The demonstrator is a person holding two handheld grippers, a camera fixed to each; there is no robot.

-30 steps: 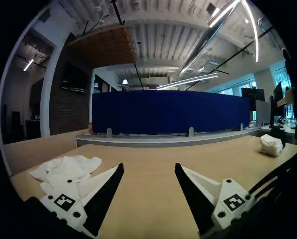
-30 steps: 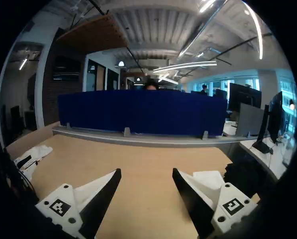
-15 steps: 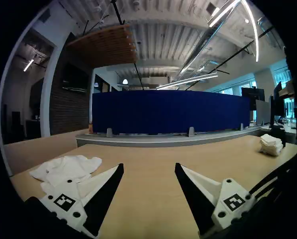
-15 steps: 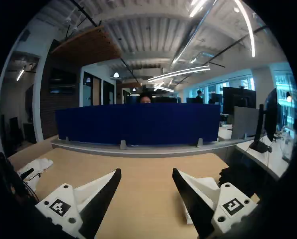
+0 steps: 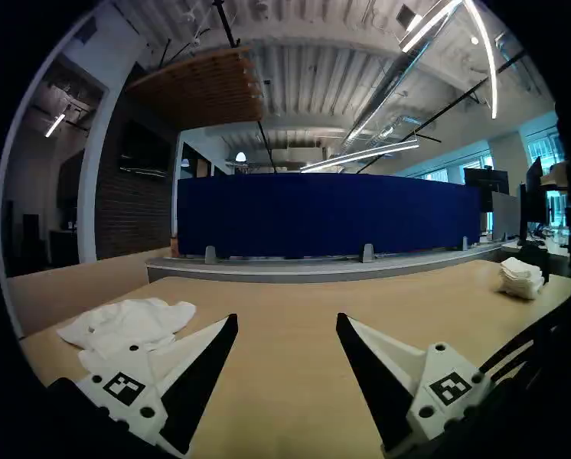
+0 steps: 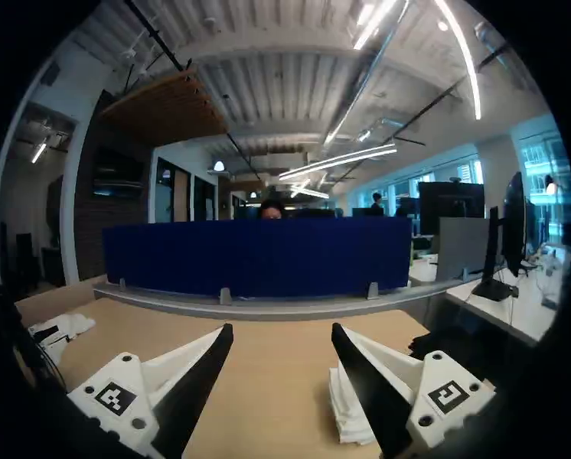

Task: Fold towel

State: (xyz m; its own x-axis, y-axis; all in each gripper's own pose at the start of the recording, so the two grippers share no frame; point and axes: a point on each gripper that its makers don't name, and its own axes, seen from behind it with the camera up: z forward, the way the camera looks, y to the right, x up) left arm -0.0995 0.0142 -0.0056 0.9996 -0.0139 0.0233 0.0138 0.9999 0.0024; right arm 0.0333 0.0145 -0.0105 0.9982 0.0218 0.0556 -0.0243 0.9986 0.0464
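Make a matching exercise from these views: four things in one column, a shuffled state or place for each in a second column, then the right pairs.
Things:
1. crumpled towel
2. folded stack
3. divider panel
4. left gripper

States or places:
A. blue, upright behind the table
B. open, holding nothing
C. loose white heap by the finger at the left of the left gripper view
D. neat white pile at the far right of the left gripper view

Pairs: 1-C; 2-D; 3-A; 4-B
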